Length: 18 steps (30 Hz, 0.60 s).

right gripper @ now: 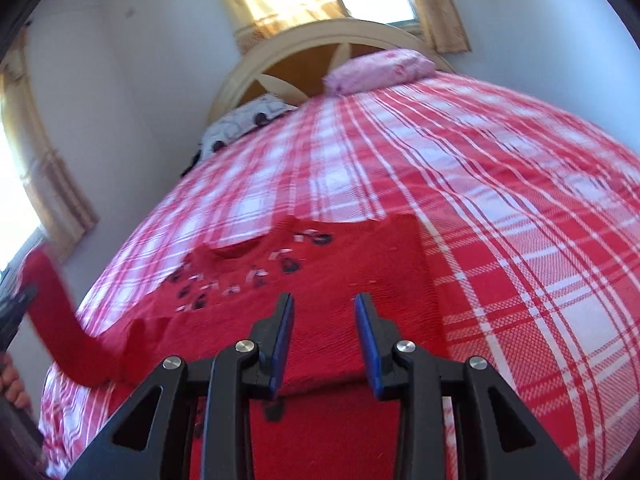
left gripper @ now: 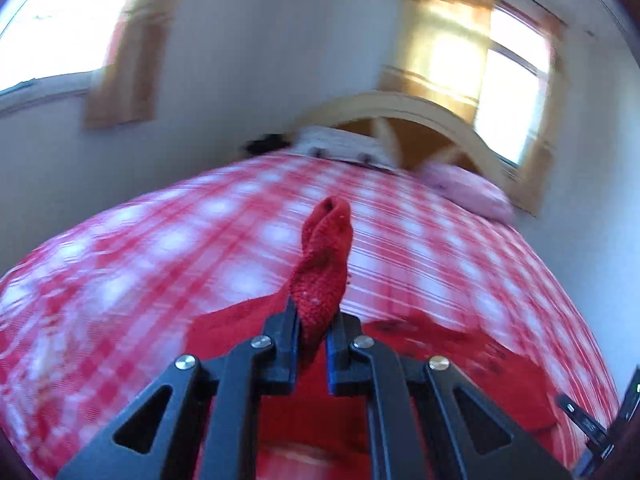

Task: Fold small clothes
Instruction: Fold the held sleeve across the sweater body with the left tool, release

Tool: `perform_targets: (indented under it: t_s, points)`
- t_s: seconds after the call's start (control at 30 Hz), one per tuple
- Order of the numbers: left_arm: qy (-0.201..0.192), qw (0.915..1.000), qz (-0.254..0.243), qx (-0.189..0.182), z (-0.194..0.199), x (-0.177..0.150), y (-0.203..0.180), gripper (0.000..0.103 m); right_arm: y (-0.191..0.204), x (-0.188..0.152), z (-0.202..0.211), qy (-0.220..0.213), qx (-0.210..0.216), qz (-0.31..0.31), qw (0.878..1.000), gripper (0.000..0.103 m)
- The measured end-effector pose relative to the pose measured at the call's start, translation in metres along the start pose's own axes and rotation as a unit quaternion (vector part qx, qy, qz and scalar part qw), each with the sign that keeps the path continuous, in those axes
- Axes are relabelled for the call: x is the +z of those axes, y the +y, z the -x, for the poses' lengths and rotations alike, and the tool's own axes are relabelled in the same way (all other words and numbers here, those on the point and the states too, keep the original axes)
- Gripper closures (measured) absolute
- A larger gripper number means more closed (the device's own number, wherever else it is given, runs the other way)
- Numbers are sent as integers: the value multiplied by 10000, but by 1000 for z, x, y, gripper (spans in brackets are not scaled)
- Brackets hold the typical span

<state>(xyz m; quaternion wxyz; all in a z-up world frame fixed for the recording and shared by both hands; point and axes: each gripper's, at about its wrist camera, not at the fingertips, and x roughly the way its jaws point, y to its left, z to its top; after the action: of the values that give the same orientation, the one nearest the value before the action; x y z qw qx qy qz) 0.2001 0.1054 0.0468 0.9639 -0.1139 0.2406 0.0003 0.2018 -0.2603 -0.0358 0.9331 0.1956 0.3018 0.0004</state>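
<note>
Red knit sweater [right gripper: 344,280] lies flat on the checked bed [right gripper: 520,200]; left gripper [left gripper: 316,320] fingers pinch shut on its sleeve [left gripper: 322,268], seemingly lifted; right gripper [right gripper: 324,320] hovers part-open, empty. Carry the sleeve squarely across the chest.

The left gripper [left gripper: 316,328] is being shown at the bottom centre of the left wrist frame, its black jaws being pressed together on a bunched red sleeve [left gripper: 322,272] that is being held up above the fingertips. In the right wrist frame the same gripper is being glimpsed as a dark blurred shape at the far left edge, with fingers of the person's left hand [right gripper: 14,384] being seen just below it. The right gripper [right gripper: 324,344] is being shown at the bottom centre of its own frame, its blue-padded jaws being held partly apart with nothing being gripped between them.
</note>
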Motion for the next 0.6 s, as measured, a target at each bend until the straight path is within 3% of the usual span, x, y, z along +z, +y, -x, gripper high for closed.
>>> perform_targets:
  t_s: [0.07,0.13,0.23,0.37,0.43,0.57,0.6]
  points:
    - [64,9991,-324,-261,-3,-13,-38,93,6,-5,7,39,161,13,9999,69]
    - [206,9964,-632,-523,-8,-30,-70,93,10,-12,12,116,302,-12,9995,59]
    - [687,9915,-884,-670,-29,-67,-104,92,14,-24,13,304,444,-63,9985,54]
    - [1609,9785,-1086,-701,-58,-109,-107,85,21,-35,8,689,592,-39,9959,54]
    - [1676,9762,-1199,-678,-47,-121,-105,83,24,-37,4,811,696,-6,9943,54]
    - [1228,9825,-1320,-472,-13,-120,-82,30,35,-28,-9,931,1046,-183,9900,54]
    - [1040,9859,-1264,-334,-3,-119,-75,28,44,-23,-17,973,1183,-219,9880,54]
